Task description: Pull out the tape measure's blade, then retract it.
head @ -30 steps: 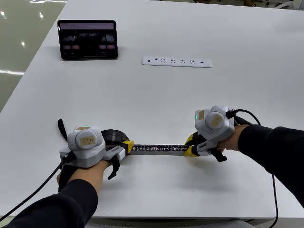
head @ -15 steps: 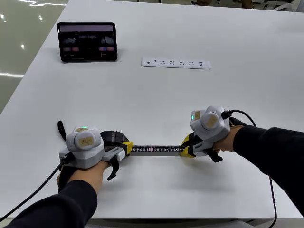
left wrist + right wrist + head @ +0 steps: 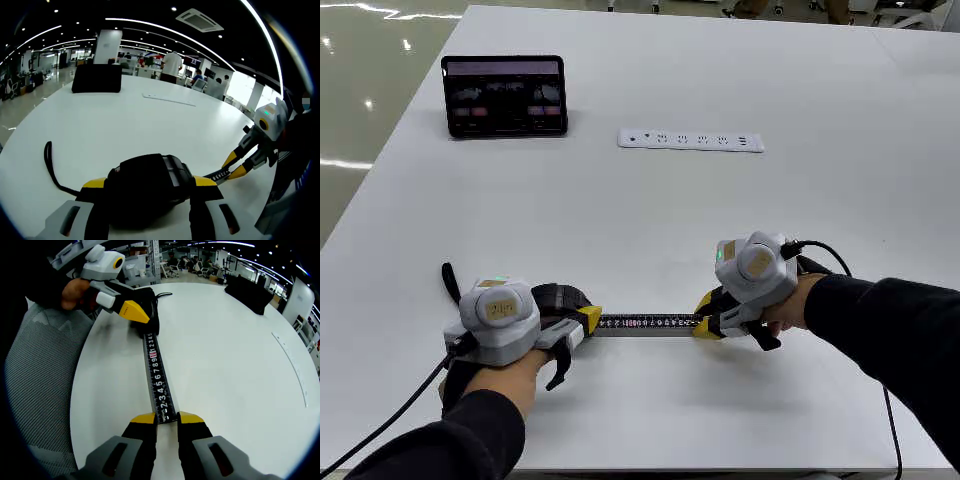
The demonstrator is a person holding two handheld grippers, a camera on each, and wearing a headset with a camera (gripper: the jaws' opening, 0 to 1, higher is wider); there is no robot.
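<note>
While the case (image 3: 147, 175) is being clamped by the left gripper (image 3: 577, 327), the part-drawn, unretracted blade (image 3: 156, 370) is being pinched by the right gripper (image 3: 166, 418).

Wide white bench (image 3: 650, 220), smooth and plain, with a dark tablet (image 3: 504, 95) propped upright at the far left, screen lit and facing the near edge. To the tablet's right and well apart from it, a white power strip (image 3: 690, 140) lying flat, its row of sockets turned up. Close to the near edge, a black tape measure case (image 3: 558, 298) resting on the surface, its thin black strap (image 3: 448, 278) trailing off to the left and the blade (image 3: 648, 321) drawn out to the right, stretched low along the bench with its numbered face up.
</note>
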